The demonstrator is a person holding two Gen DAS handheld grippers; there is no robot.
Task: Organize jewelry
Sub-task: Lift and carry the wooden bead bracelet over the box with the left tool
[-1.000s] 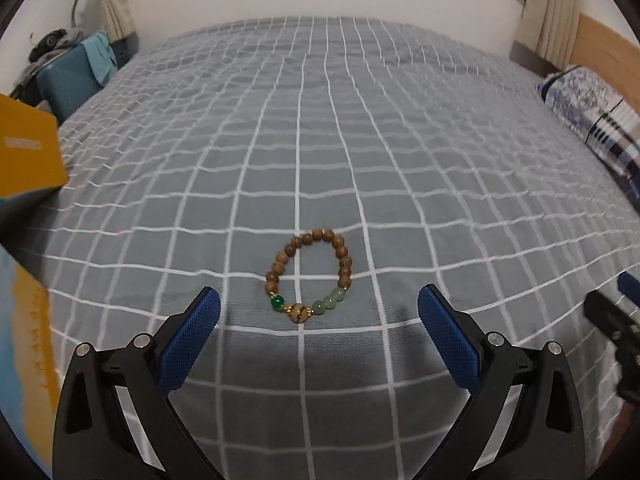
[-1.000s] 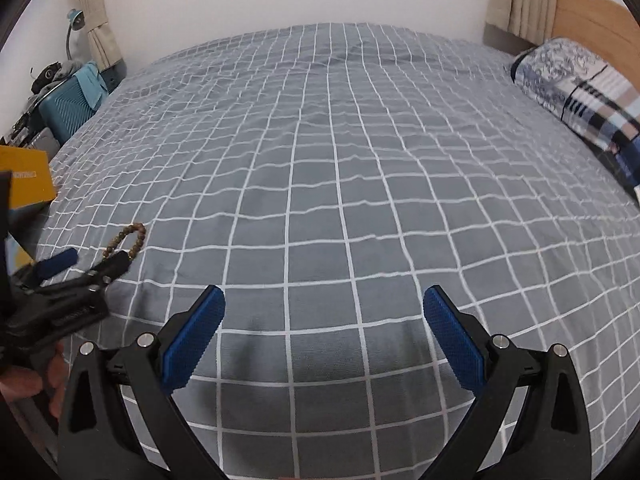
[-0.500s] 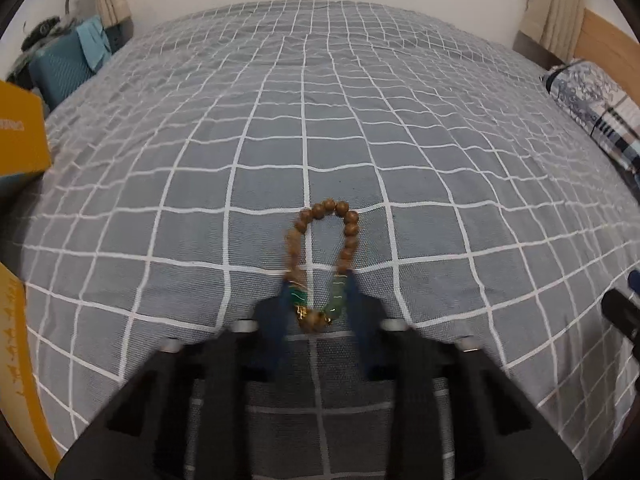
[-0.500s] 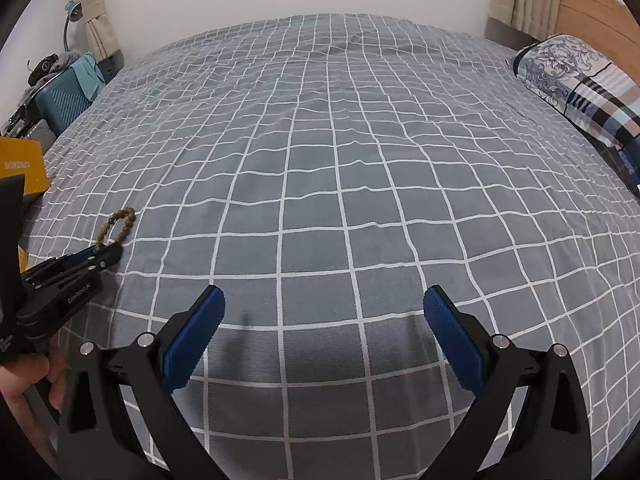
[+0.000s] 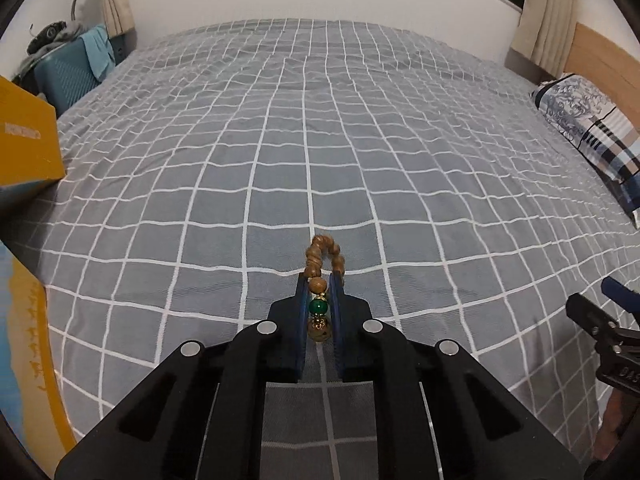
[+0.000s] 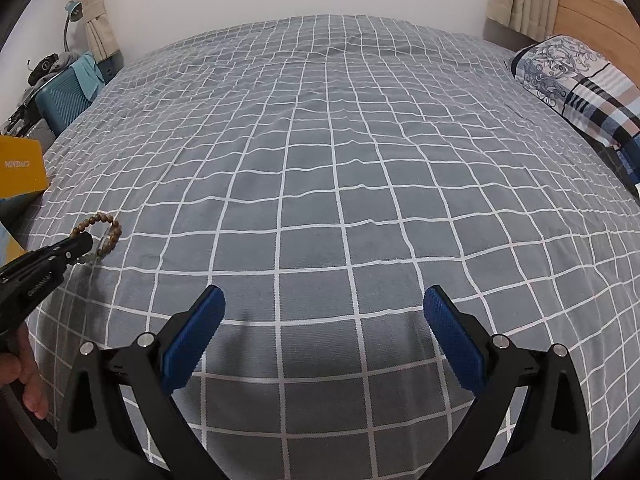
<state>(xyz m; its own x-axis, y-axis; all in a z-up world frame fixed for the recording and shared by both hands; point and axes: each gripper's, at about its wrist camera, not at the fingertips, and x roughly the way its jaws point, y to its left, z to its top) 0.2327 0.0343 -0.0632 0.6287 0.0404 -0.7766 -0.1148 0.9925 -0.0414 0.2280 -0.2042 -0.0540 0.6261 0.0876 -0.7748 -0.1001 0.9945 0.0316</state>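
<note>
A bracelet [image 5: 322,261] of brown wooden beads, with a green bead and a gold-capped bead, is pinched between the blue pads of my left gripper [image 5: 319,280]. The wooden part loops out past the fingertips over the grey checked bed cover [image 5: 320,140]. In the right wrist view the bracelet [image 6: 105,232] hangs from the left gripper [image 6: 82,245] at the far left. My right gripper [image 6: 322,300] is open and empty, low over the cover, well to the right of the bracelet.
A yellow box [image 5: 24,148] stands at the left edge of the bed. A yellow and blue object [image 5: 24,340] is at the near left. A patterned pillow [image 5: 592,128] lies at the right. A teal suitcase [image 5: 64,76] stands beyond the bed's far left corner.
My left gripper moved forward over the bracelet and closed on its green-bead end, squeezing the loop narrow. The right gripper stayed open and barely moved.
</note>
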